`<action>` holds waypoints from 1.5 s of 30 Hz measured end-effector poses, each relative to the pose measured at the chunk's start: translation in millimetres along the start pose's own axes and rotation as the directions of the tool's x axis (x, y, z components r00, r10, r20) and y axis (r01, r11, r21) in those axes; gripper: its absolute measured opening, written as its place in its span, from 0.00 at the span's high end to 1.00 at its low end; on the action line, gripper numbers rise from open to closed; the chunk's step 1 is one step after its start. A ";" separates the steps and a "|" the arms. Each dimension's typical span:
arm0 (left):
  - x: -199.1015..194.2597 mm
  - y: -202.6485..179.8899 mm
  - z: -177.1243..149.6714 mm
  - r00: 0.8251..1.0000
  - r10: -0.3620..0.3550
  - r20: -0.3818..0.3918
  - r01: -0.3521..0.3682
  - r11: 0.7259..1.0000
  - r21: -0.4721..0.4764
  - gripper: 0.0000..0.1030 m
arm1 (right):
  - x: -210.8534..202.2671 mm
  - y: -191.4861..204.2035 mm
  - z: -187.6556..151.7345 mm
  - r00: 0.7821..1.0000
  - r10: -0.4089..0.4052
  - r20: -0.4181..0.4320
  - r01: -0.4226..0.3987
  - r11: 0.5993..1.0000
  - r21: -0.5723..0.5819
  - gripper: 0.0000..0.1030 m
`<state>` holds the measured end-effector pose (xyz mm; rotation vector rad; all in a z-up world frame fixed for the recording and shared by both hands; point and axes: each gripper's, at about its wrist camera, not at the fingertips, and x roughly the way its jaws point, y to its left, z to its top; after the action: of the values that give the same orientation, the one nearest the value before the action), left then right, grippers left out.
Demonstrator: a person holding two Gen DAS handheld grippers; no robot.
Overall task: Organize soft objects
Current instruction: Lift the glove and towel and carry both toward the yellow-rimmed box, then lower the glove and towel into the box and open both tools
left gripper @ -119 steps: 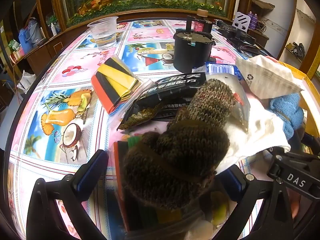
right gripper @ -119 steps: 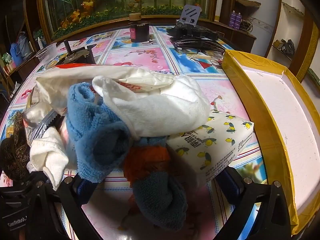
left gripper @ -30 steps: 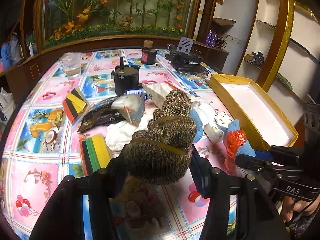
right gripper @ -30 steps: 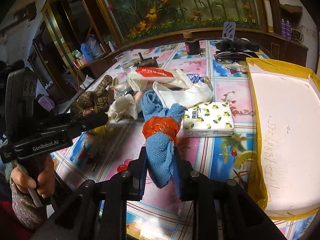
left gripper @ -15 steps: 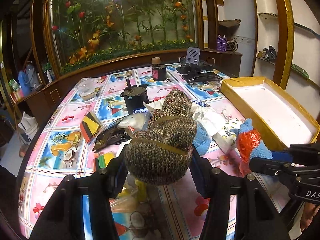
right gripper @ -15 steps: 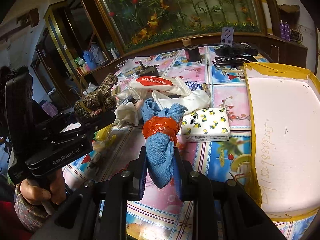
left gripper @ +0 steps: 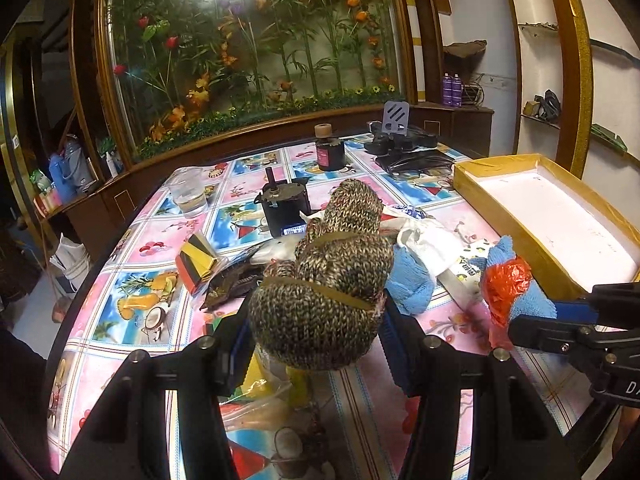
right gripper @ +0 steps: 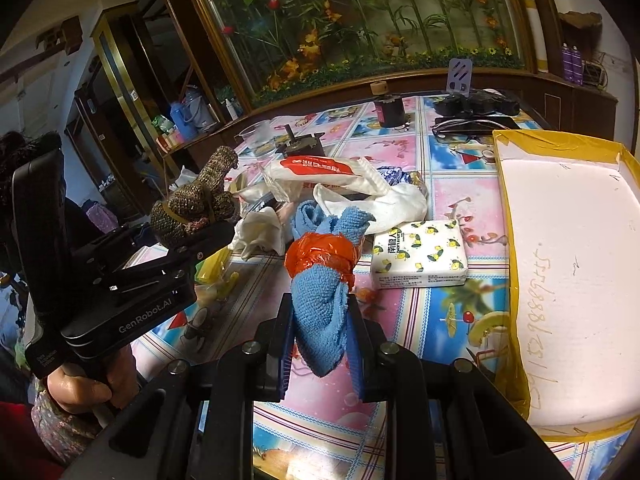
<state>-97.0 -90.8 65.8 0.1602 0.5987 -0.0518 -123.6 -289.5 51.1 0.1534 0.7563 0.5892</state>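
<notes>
My left gripper (left gripper: 316, 344) is shut on a brown knitted bundle (left gripper: 324, 284) tied with a band, held above the table; it also shows in the right wrist view (right gripper: 192, 208). My right gripper (right gripper: 322, 344) is shut on a rolled blue towel (right gripper: 320, 304) bound with orange plastic (right gripper: 320, 256), also held up, seen in the left wrist view (left gripper: 516, 288). A yellow-rimmed white box (right gripper: 568, 264) lies at the right, its rim (left gripper: 508, 216) in the left wrist view too. A white cloth (right gripper: 376, 200) and another blue towel (left gripper: 408, 280) lie in the pile.
On the patterned tablecloth (right gripper: 452, 156) lie a lemon-print tissue pack (right gripper: 420, 252), a red-and-white tissue pack (right gripper: 320, 172), a black canister (left gripper: 284, 208), a plastic cup (left gripper: 188, 196), a dark jar (left gripper: 329, 154), foil packets (left gripper: 232, 280) and a striped pack (left gripper: 196, 260).
Both grippers have lifted higher with their bundles; the table and pile look farther below. The left gripper now sits closer beside the right one.
</notes>
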 end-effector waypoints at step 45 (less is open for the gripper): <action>121.5 -160.3 127.9 0.875 -0.397 -0.276 0.385 0.918 -0.098 0.47 | -46.4 -212.2 126.0 0.977 -0.203 -0.056 0.211 0.948 0.239 0.77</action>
<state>59.3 -270.3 79.7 0.0034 0.9212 -0.4167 30.9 -481.6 98.9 0.2880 0.8618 0.2975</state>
